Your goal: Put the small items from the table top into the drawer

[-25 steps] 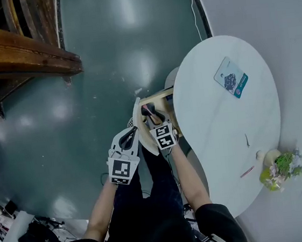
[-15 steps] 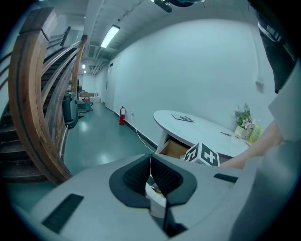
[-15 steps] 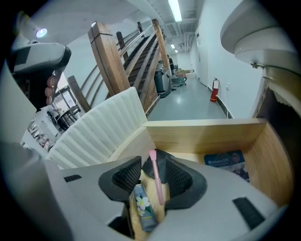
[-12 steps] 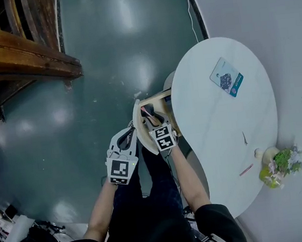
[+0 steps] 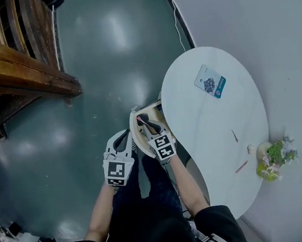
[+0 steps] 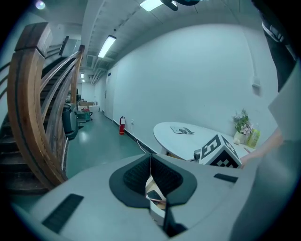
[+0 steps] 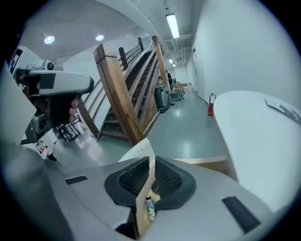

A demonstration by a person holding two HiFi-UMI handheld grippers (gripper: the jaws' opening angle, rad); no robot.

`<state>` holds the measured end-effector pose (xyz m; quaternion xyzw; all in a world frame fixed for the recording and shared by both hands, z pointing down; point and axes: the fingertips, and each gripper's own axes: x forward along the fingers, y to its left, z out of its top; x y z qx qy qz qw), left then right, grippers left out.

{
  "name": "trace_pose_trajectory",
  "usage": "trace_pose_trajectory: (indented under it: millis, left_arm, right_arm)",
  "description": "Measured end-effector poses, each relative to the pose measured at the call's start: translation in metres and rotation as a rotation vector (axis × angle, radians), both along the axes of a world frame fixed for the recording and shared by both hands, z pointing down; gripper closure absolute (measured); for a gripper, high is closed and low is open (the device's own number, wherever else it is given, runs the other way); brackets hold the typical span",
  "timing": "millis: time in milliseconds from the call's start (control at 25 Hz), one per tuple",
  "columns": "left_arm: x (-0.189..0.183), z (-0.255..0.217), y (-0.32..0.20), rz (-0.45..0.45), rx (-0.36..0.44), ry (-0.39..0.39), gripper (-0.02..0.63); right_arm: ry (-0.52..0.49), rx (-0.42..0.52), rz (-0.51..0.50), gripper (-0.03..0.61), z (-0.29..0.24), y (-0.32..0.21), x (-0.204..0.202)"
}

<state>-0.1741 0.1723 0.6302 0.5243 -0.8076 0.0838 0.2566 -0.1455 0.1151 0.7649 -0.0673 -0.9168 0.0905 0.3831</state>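
A cream wooden drawer (image 5: 151, 110) stands pulled out from the left side of the white oval table (image 5: 207, 138). My right gripper (image 5: 143, 123) is at its pale front panel (image 7: 141, 151). The jaws are closing, and the pads press on that thin panel (image 7: 151, 172). Below the jaws, a small tube (image 7: 150, 208) lies inside the drawer. My left gripper (image 5: 126, 138) hovers just left of the drawer, shut with nothing between its pads (image 6: 150, 162). On the table lie a printed packet (image 5: 210, 81), a thin dark item (image 5: 234, 136), a red pen (image 5: 241, 166) and a small cream object (image 5: 251, 148).
A pot of flowers (image 5: 275, 157) stands at the table's near right end, against the white wall. A wooden staircase (image 5: 19, 62) rises at the far left over the green floor (image 5: 107, 68). A fire extinguisher (image 6: 122, 125) stands by the wall. The person's legs are below the grippers.
The head view has swung, so the table and drawer now sit further left in the picture. Both grippers have stayed at the drawer, and the right one now sits on its front panel.
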Motion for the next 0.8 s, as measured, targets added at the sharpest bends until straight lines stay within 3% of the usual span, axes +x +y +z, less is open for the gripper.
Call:
trace_pose_trajectory:
  millis: [400,800]
  left_arm:
    - [0.008,-0.096,-0.026,0.091,0.099,-0.100,0.594]
    - [0.025,-0.187,-0.057,0.197,0.231,-0.208,0.594]
  right_arm:
    - [-0.188,0.103,0.129,0.535,-0.133,-0.040,0.006]
    - [-0.391,0.247,0.319,0.537,-0.270,-0.096,0.044]
